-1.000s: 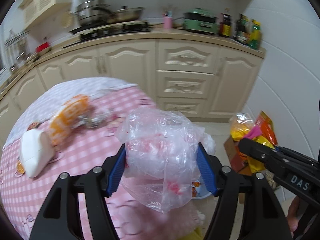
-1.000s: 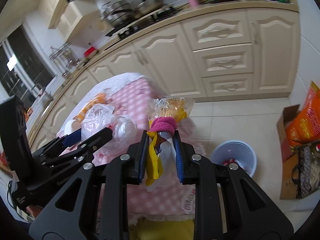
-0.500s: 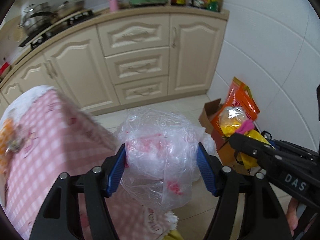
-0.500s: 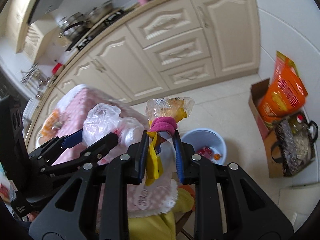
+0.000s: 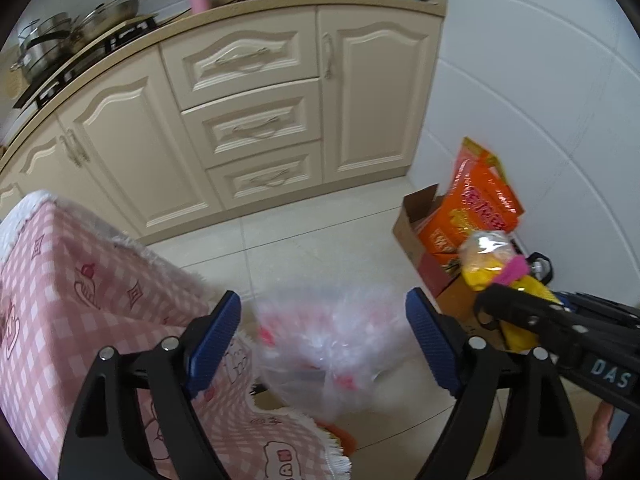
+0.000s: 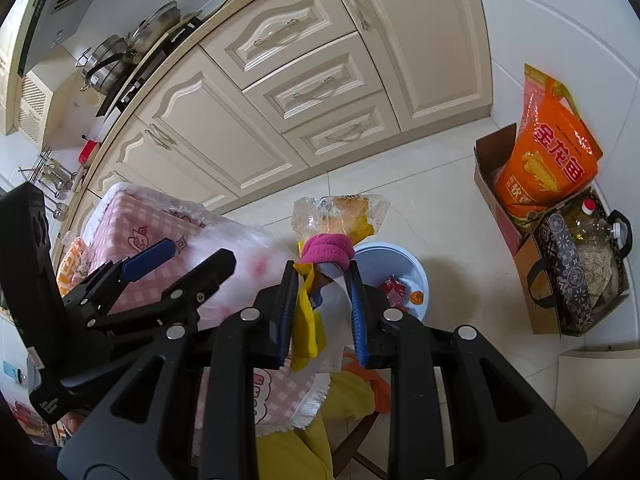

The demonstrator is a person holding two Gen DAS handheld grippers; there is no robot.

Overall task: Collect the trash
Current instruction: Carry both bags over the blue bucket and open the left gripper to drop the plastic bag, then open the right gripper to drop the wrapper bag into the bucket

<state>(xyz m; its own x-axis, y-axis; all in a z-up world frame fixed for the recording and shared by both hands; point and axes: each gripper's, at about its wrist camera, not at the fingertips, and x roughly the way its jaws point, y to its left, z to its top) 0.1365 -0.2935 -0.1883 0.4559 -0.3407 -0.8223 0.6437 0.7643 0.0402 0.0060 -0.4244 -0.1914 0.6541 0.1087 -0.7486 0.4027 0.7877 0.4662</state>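
Left wrist view: my left gripper [image 5: 323, 336] stands spread wide, the blurred clear plastic bag [image 5: 328, 344] loose between its pads, touching neither. My right gripper [image 6: 320, 312] clamps a bundled snack wrapper [image 6: 338, 224], long axis pointing forward over the blue bin [image 6: 416, 270] on pale floor tiles [image 6: 452, 216]. Cream cabinets [image 6: 320, 80] stand beyond, open floor between.

Both tools are matte black plastic with long triangular cut-outs in their arms and round silver screws at the joints. The left tool [image 5: 323, 334] has ribbed blue pads [image 5: 214, 334] lining its fingers; the right tool [image 6: 322, 312] has the same blue lining. White letters "DAS" [image 5: 608, 372] mark the right tool's side.
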